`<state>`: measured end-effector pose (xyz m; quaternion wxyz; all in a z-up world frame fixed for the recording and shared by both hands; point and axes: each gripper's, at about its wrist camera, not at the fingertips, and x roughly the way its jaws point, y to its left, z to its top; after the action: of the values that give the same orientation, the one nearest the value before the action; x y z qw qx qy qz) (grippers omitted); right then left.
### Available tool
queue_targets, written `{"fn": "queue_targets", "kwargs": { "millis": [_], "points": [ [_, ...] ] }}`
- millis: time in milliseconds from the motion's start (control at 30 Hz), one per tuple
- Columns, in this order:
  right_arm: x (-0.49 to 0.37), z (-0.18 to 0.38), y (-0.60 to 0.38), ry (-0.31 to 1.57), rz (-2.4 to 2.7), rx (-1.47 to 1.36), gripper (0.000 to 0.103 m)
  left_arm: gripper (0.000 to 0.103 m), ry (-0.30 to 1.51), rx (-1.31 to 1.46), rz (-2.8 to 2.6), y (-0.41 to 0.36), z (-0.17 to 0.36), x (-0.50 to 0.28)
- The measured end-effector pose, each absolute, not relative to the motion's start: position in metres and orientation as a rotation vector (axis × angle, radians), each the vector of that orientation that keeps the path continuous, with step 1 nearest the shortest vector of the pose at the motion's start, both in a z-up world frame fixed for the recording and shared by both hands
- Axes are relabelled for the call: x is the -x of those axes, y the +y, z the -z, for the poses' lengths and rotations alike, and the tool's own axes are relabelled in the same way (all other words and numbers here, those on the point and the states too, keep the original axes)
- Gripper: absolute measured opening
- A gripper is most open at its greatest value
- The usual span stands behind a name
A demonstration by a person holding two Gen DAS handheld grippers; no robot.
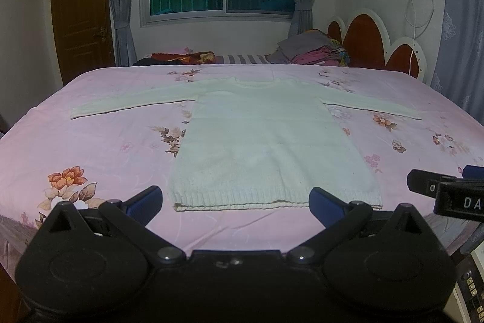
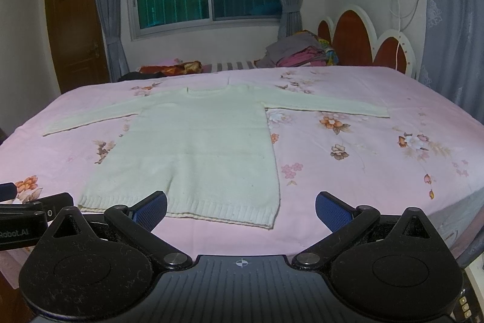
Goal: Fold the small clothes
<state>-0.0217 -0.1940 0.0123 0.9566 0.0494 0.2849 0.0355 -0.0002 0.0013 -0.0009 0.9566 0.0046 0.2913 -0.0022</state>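
Observation:
A small white knit sweater [image 1: 266, 141] lies flat on the pink floral bed sheet [image 1: 99, 147], sleeves spread out to both sides, ribbed hem toward me. It also shows in the right wrist view [image 2: 196, 147]. My left gripper [image 1: 236, 203] is open and empty, hovering just before the hem. My right gripper [image 2: 241, 208] is open and empty, before the hem's right corner. The right gripper's side shows at the right edge of the left wrist view [image 1: 447, 192]; the left gripper's side shows at the left edge of the right wrist view [image 2: 33, 211].
A pile of folded clothes [image 1: 314, 50] sits at the far right of the bed by the red and white headboard [image 1: 369, 41]. Dark and orange cloth [image 1: 181, 58] lies at the far edge. A window with curtains and a brown door [image 1: 81, 17] are behind.

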Motion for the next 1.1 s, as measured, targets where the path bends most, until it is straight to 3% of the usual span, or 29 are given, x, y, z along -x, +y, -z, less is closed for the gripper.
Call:
{"fn": "queue_targets", "kwargs": {
  "millis": [633,1100],
  "points": [
    [0.021,-0.012,-0.195,0.579,-0.072,-0.102,0.103,0.103,0.625,0.009,-0.009,-0.001,0.000,-0.001],
    [-0.039,-0.015,-0.209,0.572,-0.024,-0.114,0.103,0.103,0.561,0.061,-0.011,0.008,-0.002,-0.075]
  ]
}}
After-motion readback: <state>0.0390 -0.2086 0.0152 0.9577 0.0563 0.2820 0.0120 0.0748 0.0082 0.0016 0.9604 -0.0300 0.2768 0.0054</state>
